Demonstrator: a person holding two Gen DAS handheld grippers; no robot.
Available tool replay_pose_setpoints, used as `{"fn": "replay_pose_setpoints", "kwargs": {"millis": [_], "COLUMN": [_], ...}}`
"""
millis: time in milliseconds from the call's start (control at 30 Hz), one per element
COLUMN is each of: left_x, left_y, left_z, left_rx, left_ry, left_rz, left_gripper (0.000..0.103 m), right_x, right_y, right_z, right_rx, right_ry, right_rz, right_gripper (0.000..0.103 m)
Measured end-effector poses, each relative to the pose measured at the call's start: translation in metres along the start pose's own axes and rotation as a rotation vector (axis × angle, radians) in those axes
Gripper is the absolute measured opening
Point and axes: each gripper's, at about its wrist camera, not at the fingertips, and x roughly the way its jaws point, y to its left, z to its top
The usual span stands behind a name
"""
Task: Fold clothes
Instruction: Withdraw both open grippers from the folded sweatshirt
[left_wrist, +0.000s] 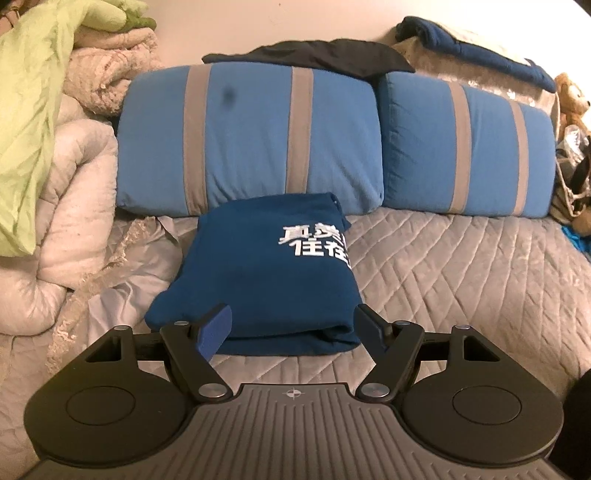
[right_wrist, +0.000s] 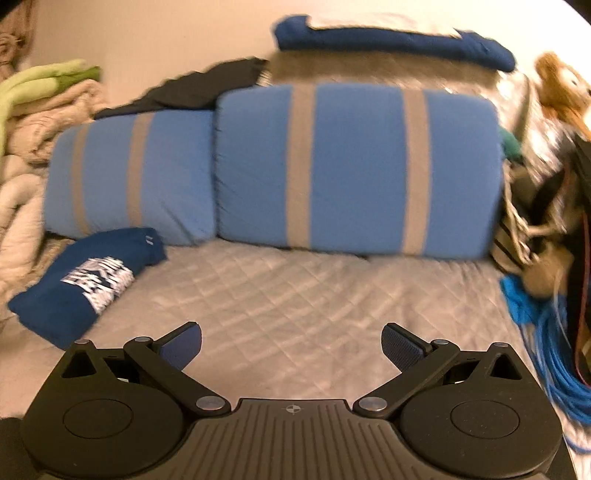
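Note:
A dark blue shirt (left_wrist: 266, 273) with white printed characters lies folded into a compact rectangle on the grey quilted bed cover (left_wrist: 461, 273), its far end against a blue pillow. My left gripper (left_wrist: 291, 328) stands open just in front of the shirt's near edge, with nothing pressed between its pads. In the right wrist view the same folded shirt (right_wrist: 88, 280) lies at the far left. My right gripper (right_wrist: 291, 347) is open over bare quilt, well to the right of the shirt and holding nothing.
Two blue pillows with grey stripes (left_wrist: 251, 140) (right_wrist: 354, 170) line the back of the bed. A pile of cream and green bedding (left_wrist: 55, 155) sits at the left. A dark garment (left_wrist: 314, 55) and a folded blue one (right_wrist: 388, 37) lie behind the pillows. A plush toy (right_wrist: 561, 88), bags and a blue cord (right_wrist: 546, 332) crowd the right.

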Motion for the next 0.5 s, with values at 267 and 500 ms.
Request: {"fn": "replay_pose_setpoints", "kwargs": {"millis": [267, 500], "left_x": [0.028, 0.048], "left_y": [0.012, 0.027], "left_z": [-0.029, -0.062], "left_rx": [-0.036, -0.047], "left_ry": [0.079, 0.139], "left_rz": [0.009, 0.048], "left_gripper": [0.072, 0.072], "right_x": [0.029, 0.055], "right_y": [-0.044, -0.078], "right_z": [-0.059, -0.115], "right_rx": [-0.05, -0.014], "right_ry": [0.043, 0.097], "right_rz": [-0.166, -0.209], "right_gripper": [0.103, 0.103]}}
